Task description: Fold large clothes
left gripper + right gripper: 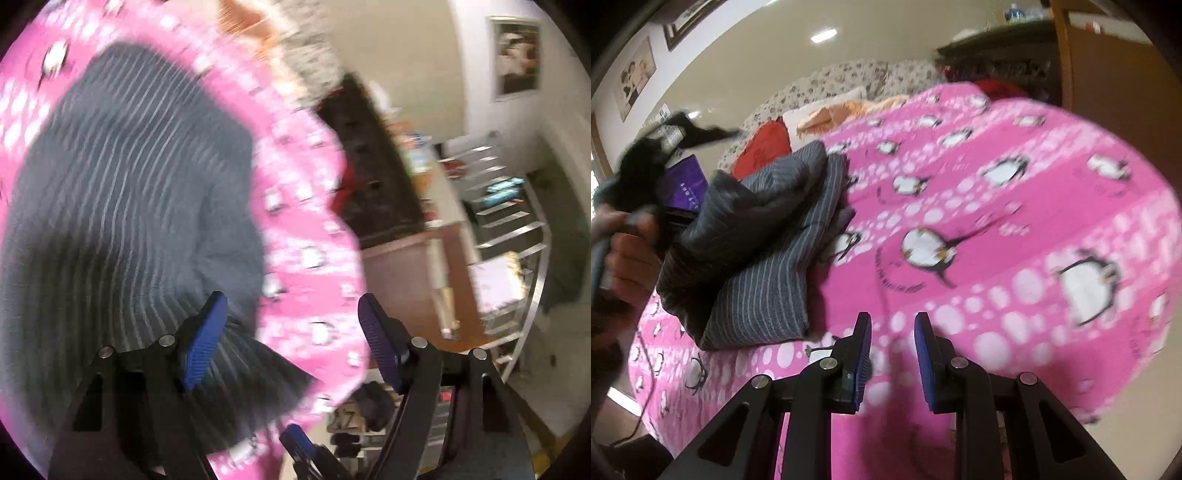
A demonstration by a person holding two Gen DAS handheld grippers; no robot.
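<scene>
Left wrist view: showing left tongs (pixel 291 343) gaping wide, empty, over grey striped knit garment (pixel 122 206) lying bunched on pink penguin-print bedspread (pixel 310 236). Right tongs (pixel 892 354) hovering slightly parted, empty. Likely regrasping; next needing an edge pinched.

The left tongs (pixel 291 339) are standing wide open, blue-padded fingers (pixel 205 339) splayed well apart with nothing between them, black linkage arms fanning out below. The right tongs (pixel 892 354) are sitting partly open, their two blue pads facing each other across a narrow gap, gripping nothing. At the left edge of the right wrist view, the person's left hand (pixel 628 258) is wrapping around a grey handle, motion-blurred, with fingers curled and knuckles showing.
</scene>
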